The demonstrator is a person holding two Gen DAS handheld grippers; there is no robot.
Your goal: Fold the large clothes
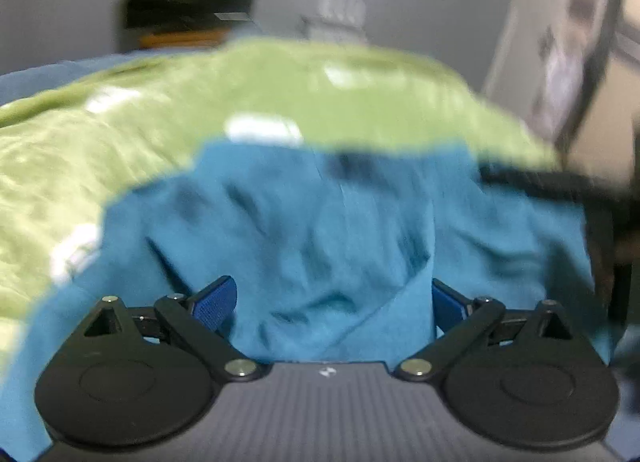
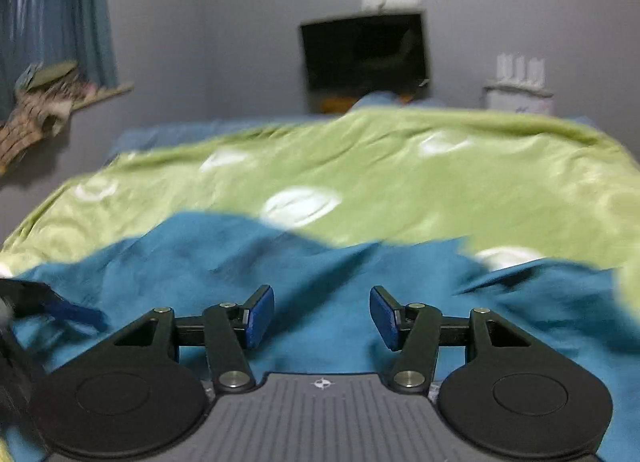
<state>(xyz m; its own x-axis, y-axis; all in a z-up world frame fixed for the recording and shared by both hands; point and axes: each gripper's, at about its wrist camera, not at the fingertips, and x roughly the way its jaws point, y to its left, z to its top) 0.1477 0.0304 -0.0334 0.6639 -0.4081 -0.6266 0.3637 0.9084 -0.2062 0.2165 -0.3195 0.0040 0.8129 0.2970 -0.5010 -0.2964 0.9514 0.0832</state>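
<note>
Teal garment [image 2: 304, 294]: large, rumpled, spread on the near part of the green bedspread [image 2: 400, 178], which is patterned with white ovals. Left gripper [image 1: 334, 304]: jaws wide apart, a raised fold of the teal cloth bunched between the blue pads [image 1: 216, 304]; whether they press on it cannot be told. Right gripper [image 2: 322, 316]: jaws parted, nothing between them, poised over the garment. Dark screen [image 2: 366, 54]: on the grey wall beyond the bedspread.
</note>
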